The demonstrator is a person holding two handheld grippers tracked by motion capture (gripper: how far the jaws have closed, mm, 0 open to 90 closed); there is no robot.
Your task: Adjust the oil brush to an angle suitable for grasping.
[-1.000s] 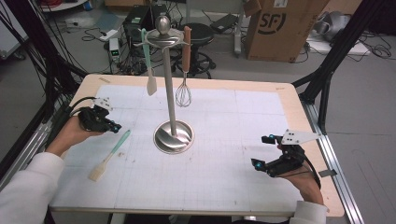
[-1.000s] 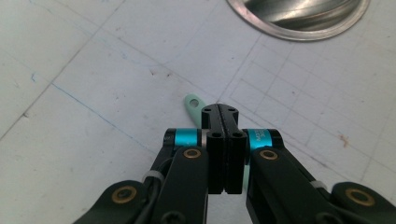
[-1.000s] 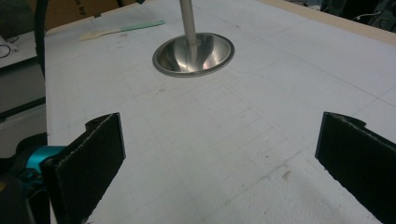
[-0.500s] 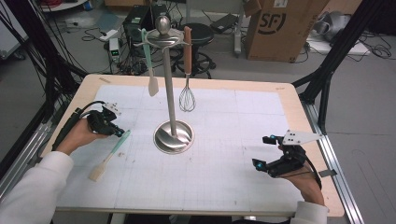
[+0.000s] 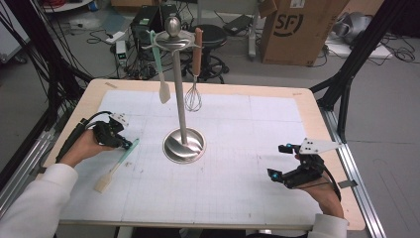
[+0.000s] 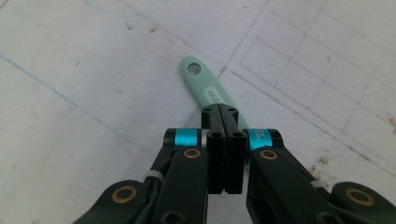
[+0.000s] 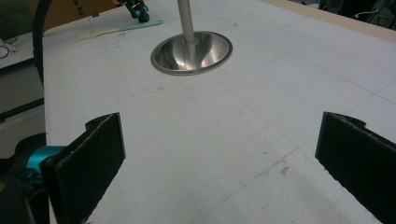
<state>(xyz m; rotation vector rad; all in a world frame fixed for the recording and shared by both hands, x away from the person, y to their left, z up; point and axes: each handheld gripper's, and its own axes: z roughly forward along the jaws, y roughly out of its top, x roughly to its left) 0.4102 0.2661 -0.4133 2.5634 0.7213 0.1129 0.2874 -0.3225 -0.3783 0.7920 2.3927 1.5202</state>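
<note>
I have the left gripper (image 5: 120,140), jaws pressed together, over the mint-green plastic spatula (image 5: 117,161) lying flat left of the steel utensil stand (image 5: 183,144); lifting and hanging remain. Right gripper (image 5: 282,162) waits wide apart.

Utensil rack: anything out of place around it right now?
One green spatula lies flat on the table left of the rack, while another spatula and a whisk hang. The left gripper is at its handle.

Grey floor with tangled cables (image 5: 74,22), a cardboard box (image 5: 297,29), a black stool (image 5: 210,37) behind the table (image 5: 307,106).
</note>
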